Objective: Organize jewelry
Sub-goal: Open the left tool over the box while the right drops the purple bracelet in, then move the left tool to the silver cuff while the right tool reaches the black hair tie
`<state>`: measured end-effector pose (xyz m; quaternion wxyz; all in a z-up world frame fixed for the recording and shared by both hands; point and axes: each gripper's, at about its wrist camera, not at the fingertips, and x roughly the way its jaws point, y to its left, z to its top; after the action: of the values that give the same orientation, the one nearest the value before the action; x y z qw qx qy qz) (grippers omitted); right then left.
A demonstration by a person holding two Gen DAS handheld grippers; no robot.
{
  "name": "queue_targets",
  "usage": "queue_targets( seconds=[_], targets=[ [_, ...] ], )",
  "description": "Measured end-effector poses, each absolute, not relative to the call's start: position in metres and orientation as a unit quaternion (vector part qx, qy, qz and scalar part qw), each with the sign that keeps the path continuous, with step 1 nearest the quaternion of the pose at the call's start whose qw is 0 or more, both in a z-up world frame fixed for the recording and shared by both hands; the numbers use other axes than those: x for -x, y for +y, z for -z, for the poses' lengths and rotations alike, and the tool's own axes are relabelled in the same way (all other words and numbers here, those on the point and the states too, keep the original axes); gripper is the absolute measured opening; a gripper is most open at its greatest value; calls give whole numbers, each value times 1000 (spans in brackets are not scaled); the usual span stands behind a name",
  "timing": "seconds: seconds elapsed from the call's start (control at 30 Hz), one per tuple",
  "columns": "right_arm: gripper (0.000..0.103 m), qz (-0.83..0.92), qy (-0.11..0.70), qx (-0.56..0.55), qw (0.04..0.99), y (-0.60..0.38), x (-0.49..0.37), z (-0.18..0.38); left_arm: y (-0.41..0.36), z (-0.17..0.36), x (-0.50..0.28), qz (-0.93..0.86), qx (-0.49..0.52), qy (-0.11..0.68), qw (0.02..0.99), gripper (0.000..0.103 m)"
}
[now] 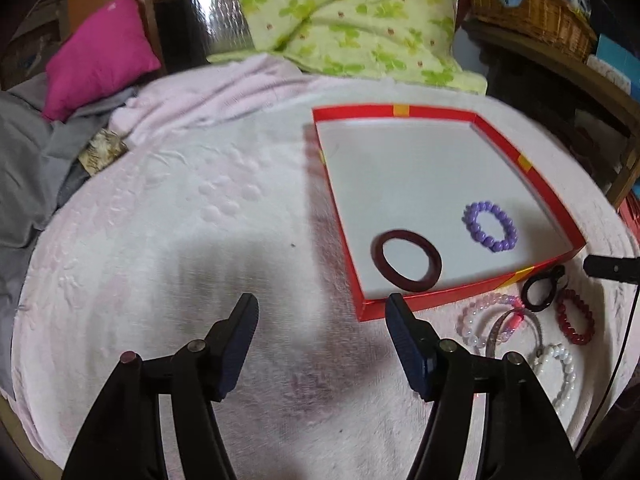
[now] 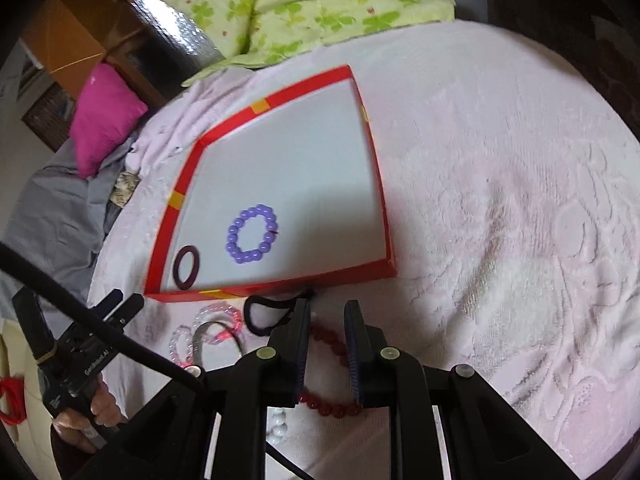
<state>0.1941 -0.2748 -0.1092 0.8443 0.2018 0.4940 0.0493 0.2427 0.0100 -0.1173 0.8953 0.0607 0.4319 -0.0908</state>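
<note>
The left tongs hang released over the pink blanket on the bed, jaws wide apart with nothing between them, just beside the near corner of the red box lid. Inside that lid, on its white floor, lie 2 pieces: a dark red bangle near the front corner and a purple bead bracelet a little further in, apart from each other. The rest of the jewelry lies on the blanket just outside the lid's front wall: a black ring-shaped piece touching the wall, a red bead bracelet beside it, a pale pink bead bracelet with a clear band lying over it, and a white bead bracelet nearest the camera. The right tongs are nearly clenched, with a narrow gap between the jaws; they stand over the red bead bracelet, whose beads show in that gap, but I cannot tell whether the pads press on it. A green flowered quilt and a magenta pillow lie at the far end of the bed
</note>
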Motion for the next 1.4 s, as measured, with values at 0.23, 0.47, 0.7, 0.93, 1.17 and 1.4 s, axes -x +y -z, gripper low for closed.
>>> queue_targets(
  seconds=[0.23, 0.47, 0.7, 0.93, 1.17, 1.4],
  targets=[
    [19, -54, 487, -209, 846, -265, -209, 115, -1, 120, -254, 73, -93, 414, 902, 67],
    [19, -66, 475, -204, 854, -256, -208, 105, 2, 114, -248, 88, -82, 415, 902, 67],
    [33, -92, 500, -218, 833, -261, -194, 113, -3, 100, -227, 118, -88, 381, 913, 67],
    [36, -82, 509, -257, 818, -263, -207, 130, -20, 101, -219, 166, -101, 385, 902, 67],
    [38, -63, 506, -254, 822, -243, -224, 138, -32, 107, -209, 238, -108, 407, 875, 67],
    [21, -34, 495, -194, 846, -228, -225, 137, -49, 116, -201, 288, -116, 424, 851, 52]
  ],
)
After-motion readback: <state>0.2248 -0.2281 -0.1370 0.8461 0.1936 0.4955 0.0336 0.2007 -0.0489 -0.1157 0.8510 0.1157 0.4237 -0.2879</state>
